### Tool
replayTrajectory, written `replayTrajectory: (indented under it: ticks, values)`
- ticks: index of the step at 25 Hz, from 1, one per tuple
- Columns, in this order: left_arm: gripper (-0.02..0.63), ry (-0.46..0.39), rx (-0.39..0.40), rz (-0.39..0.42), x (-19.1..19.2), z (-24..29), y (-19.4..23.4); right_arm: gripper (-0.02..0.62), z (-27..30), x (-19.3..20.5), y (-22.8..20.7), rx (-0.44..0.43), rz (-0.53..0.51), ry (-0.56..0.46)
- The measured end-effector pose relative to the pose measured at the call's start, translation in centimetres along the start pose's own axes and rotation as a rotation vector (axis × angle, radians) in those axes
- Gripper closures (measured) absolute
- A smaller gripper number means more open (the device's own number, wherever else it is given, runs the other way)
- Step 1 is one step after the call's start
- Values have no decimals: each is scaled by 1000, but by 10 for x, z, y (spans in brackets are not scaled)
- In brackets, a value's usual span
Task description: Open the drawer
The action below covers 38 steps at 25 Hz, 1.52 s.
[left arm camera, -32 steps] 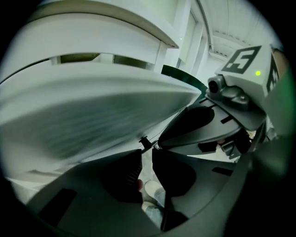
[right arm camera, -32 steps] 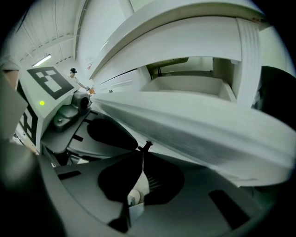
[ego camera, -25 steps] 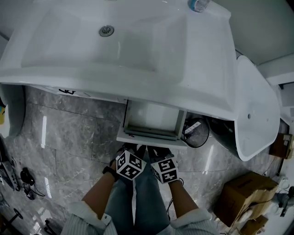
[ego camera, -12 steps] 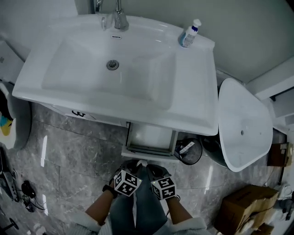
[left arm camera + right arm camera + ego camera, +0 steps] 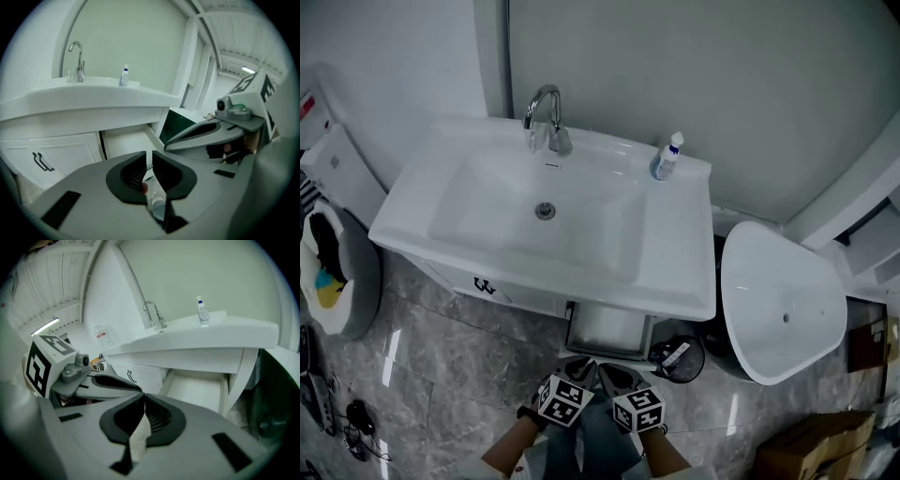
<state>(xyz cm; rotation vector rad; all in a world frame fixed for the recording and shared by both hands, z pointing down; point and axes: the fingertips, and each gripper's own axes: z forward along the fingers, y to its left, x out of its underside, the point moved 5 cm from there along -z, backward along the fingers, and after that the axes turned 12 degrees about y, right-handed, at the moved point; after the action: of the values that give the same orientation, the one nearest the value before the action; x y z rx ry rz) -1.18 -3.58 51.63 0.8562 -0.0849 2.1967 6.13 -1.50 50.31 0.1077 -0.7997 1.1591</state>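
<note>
Drawer (image 5: 607, 329) open beneath sink (image 5: 677, 251)

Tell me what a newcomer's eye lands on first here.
A wide white sink fills the middle of the head view, with a chrome faucet and a small bottle at its back edge. Beneath its front edge a white drawer stands pulled open, and a big white oval fixture sits to the sink's right.

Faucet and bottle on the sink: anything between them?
Nothing: between the faucet and the bottle the sink rim is bare, seen in the head view.
</note>
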Motion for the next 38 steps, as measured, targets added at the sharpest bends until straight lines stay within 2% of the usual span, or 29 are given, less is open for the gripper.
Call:
replayTrajectory:
  ticks: [14, 17, 23, 27, 31, 38]
  values:
    - [581, -229, -16, 36, -111, -125, -13, 581, -111, -129, 38, -106, -47, -335]
    - [586, -288, -29, 48, -132, -156, -24, 581, -137, -148, 46, -123, -51, -380]
    - [589, -414, -8, 4, -169, -215, -36, 584, -179, -175, 66, -151, -93, -434]
    - [589, -471, -29, -10, -181, -249, -44, 584, -206, -185, 82, -173, -137, -465]
    - [589, -524, -17, -4, -183, -275, -53, 586, -226, -192, 98, -184, -172, -492]
    - [589, -570, 11, 49, -177, -300, -71, 586, -246, -192, 122, -201, -218, -528]
